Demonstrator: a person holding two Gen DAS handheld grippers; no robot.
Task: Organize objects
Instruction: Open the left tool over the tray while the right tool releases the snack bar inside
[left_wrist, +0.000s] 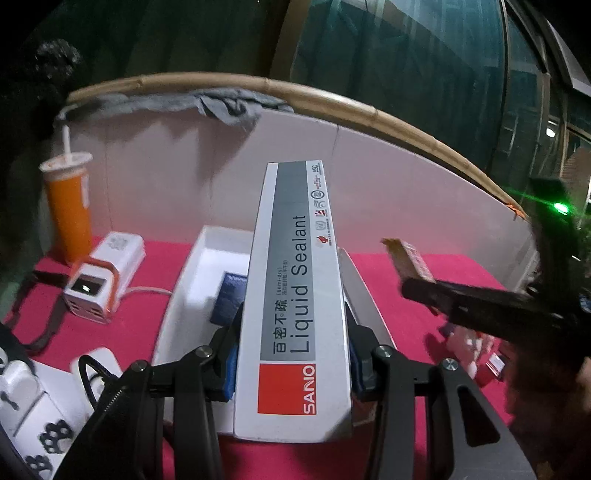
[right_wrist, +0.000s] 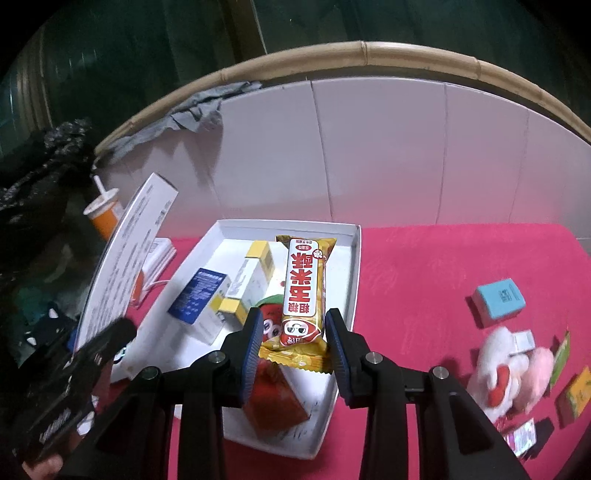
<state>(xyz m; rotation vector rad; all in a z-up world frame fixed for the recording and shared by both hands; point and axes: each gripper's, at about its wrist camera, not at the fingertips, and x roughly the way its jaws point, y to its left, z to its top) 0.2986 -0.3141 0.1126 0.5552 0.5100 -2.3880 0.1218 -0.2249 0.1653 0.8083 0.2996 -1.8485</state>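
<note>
**While 2 loads hang above 1 crowded tray, collision and slippage are the hazards**

Because the white tray (right_wrist: 354, 266) is already packed, little room is left beneath either tool. The left gripper (left_wrist: 291, 354) is clamped on the long Liquid Sealant box (left_wrist: 295, 295), which is held by its near end only, with most of its length reaching forward past the jaws over the tray. A sag or a twist in the pads could be caused by that overhang, and the far end could be knocked against the white wall (left_wrist: 406, 177) ahead.

The right gripper (right_wrist: 291, 347) frames the yellow snack packet (right_wrist: 301, 295), whose tail lies between the jaws; whether the pads are pressed on it or stand just off its crinkled film cannot be told. A slippery wrapper could be dropped onto the boxes below, among them the blue-labelled box (right_wrist: 197, 299) left of the jaws and the red carton (right_wrist: 273, 395) under them.

A clash of the 2 tools is judged possible, since both are held above the same tray.

Much is concealed: the tray floor under the sealant box, the lower face of the packet, and the red carton's print. Right of the right jaws, the plush toy (right_wrist: 506, 369) and small packets are blurred, and the teal block (right_wrist: 500, 302) cannot be identified.
</note>
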